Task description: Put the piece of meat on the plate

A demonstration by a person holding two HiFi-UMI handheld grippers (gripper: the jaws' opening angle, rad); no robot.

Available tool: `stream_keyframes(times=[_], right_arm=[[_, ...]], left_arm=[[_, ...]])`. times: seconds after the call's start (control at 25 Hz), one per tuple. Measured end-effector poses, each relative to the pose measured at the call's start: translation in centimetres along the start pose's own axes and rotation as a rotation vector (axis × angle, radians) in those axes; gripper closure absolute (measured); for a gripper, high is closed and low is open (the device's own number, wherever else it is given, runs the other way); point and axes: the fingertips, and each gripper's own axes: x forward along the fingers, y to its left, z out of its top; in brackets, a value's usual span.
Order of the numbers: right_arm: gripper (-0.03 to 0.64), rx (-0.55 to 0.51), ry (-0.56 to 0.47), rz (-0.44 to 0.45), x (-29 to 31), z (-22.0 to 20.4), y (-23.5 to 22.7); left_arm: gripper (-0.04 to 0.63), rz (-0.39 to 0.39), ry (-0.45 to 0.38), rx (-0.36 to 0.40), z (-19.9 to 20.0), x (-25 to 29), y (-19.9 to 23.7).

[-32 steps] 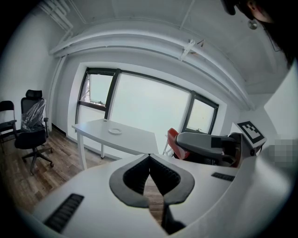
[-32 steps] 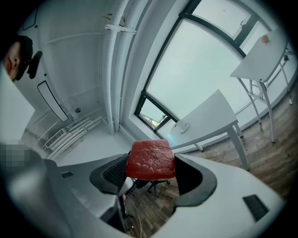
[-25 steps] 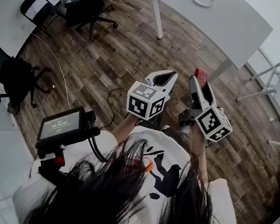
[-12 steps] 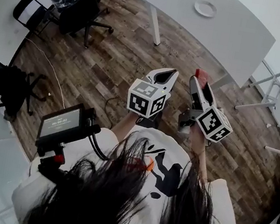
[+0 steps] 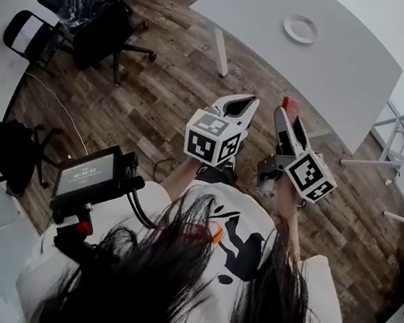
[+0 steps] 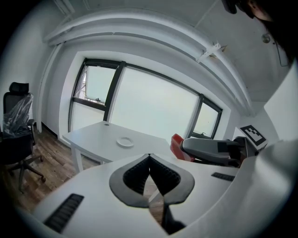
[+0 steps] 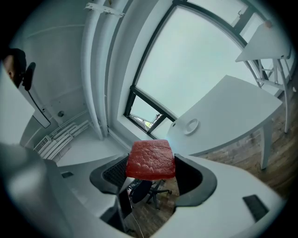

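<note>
- The right hand-held gripper (image 7: pixel 151 171) is clenched on the meat (image 7: pixel 150 160), with one jaw pressing each of two opposite sides
- The meat is up in the air at that gripper's tip, in front of the person and well apart from the plate (image 5: pixel 300 29), which sits on the white desk (image 5: pixel 348 70) across the wood floor
- The left hand-held gripper (image 6: pixel 149 158) has its jaws closed tip to tip with nothing between them, and hangs just beside the right one
- Handling, as a judgement: the red slab keeps a square outline and does not sag where it stands clear of the jaws, so it is likely fairly stiff and light — perhaps a model piece
- Its pebbled face should give the ribbed pads some bite, so a slip seems unlikely
- The present hold across the lower sides looks right: it leaves the far edge free to touch down on the plate first
- It seems sturdy, so a gentle set-down should be enough
- Count — one meat, one plate, two hand-held grippers, one desk bearing the plate
</note>
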Motion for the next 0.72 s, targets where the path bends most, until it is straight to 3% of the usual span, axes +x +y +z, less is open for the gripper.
stream_keyframes(times=[0.72], right_arm=[[0.322,0.029,-0.013,-0.070,5.9,0.9,-0.5]], left_arm=[[0.591,-0.074,0.041,-0.034,1.1,3.6,4.9]])
